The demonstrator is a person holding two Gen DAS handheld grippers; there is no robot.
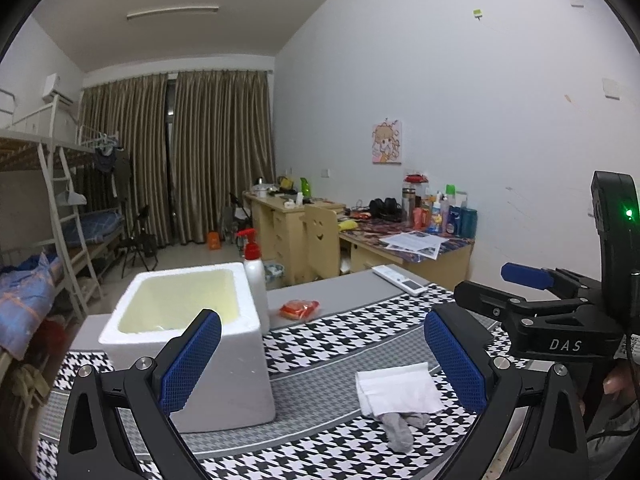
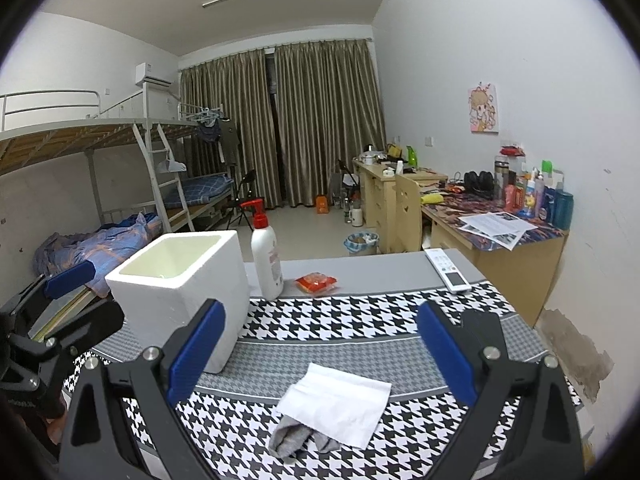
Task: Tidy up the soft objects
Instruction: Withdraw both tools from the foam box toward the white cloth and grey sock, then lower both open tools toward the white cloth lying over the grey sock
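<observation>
Open cloth in front, box crowding the left

The white towel (image 2: 336, 404) lies on bare tablecloth (image 2: 360, 316), reachable from above and the right; the foam box (image 2: 180, 292) stands close on its left, with the bottle (image 2: 267, 256) behind.

We are looking across a dormitory: brown curtains (image 2: 316, 120) hanging closed, bunk beds (image 2: 100, 168) left, cluttered desks (image 2: 460, 216) right.

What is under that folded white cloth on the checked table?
Grey socks lie under the folded white cloth: two grey sock ends stick out at its near edge. The rest of them is covered, so how many there are cannot be told.
</observation>
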